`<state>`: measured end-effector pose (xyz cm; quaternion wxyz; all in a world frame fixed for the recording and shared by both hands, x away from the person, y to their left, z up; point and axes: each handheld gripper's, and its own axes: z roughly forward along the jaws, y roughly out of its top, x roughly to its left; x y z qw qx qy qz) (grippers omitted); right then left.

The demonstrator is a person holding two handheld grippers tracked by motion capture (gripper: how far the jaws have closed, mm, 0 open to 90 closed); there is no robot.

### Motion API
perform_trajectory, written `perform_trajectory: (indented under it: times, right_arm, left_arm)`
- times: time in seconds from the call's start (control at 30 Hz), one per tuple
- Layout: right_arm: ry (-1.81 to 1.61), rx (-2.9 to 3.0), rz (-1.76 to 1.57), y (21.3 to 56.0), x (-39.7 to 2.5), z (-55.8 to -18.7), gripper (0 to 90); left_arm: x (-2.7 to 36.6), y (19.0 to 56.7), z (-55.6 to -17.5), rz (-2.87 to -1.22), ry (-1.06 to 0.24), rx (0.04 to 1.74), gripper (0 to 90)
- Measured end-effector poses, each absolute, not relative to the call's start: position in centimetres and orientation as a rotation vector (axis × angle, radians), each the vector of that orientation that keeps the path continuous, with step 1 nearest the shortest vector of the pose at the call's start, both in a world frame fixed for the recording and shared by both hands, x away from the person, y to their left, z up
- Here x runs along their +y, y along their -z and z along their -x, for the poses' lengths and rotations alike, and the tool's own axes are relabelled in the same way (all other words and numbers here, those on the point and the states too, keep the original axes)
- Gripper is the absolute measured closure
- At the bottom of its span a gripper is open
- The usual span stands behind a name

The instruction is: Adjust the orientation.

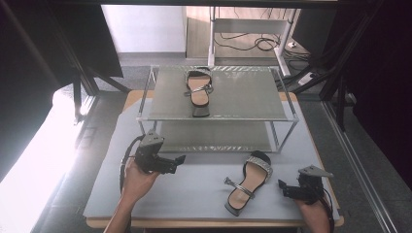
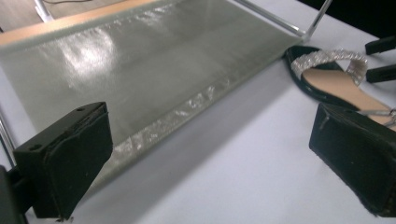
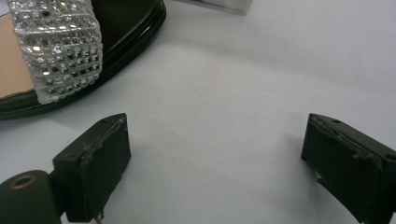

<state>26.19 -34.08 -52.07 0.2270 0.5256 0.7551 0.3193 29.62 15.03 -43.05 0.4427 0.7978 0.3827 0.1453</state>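
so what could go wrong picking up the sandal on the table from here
1. The right gripper is open beside the sandal, not around it; shutting now would likely catch nothing.
2. Gripping the thin ankle strap alone could let the sandal swing or slip.
3. The rack edge stands just behind the toe, so a steep lift may knock it.

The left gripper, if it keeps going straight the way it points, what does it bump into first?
Probably the sandal on the table: the left gripper points right toward it, though depth is unclear.
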Motion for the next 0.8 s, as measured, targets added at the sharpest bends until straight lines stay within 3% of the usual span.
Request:
perform_trajectory:
  times: [0.47, 0.8]
  right_arm:
    - [-0.880, 2.119, -1.435, 52.1, -34.0, -26.3, 0.0]
    - [-0.886, 2.111, -1.435, 52.0, -34.0, -26.3, 0.0]
  left_arm:
    - [15.0, 47.5, -27.9, -2.004, -0.359, 1.001, 0.0]
    - [15.3, 50.0, -27.1, -2.062, -0.378, 1.063, 0.0]
